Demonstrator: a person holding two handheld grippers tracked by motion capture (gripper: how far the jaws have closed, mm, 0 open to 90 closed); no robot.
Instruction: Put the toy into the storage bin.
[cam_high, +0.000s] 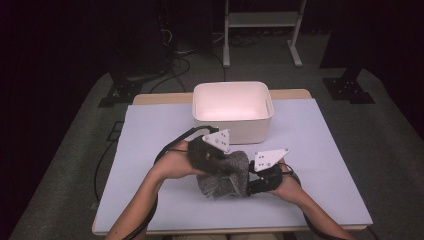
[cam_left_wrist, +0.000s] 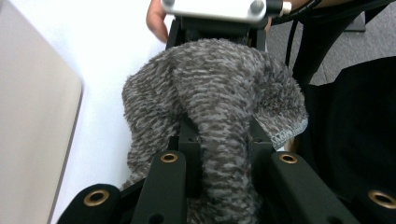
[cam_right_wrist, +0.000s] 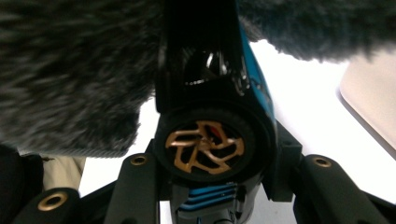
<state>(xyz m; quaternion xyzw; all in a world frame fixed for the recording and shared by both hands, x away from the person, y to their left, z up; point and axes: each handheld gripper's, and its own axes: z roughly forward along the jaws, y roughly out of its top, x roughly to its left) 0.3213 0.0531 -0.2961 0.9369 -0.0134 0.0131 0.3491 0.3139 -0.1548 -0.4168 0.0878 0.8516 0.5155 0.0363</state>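
The grey fuzzy cloth (cam_high: 223, 175) sits bunched between the two hands just above the worktop (cam_high: 310, 150), at about six o'clock from the white bin (cam_high: 233, 117) and near the worktop's front half; in the left gripper view a thick fold of the cloth (cam_left_wrist: 219, 107) runs up between the two black jaws, which pinch it from both sides, so the left tongs (cam_high: 235, 172) are clenched on the cloth; one hemmed corner of it hangs out at about four o'clock in that view. The right tongs (cam_right_wrist: 212, 154) are clamped around a black hair dryer (cam_right_wrist: 210, 116) with blue trim, its round rear grille with a gold spoked pattern seated between the jaws; the cloth (cam_right_wrist: 70, 74) drapes over the dryer's far end at twelve o'clock and spreads toward nine o'clock. In the high view the right tongs (cam_high: 252, 185) lie at three o'clock from the cloth, touching it, with the left ones at about ten o'clock, partly under its folds; the bin stands at twelve o'clock, well apart from both hands.
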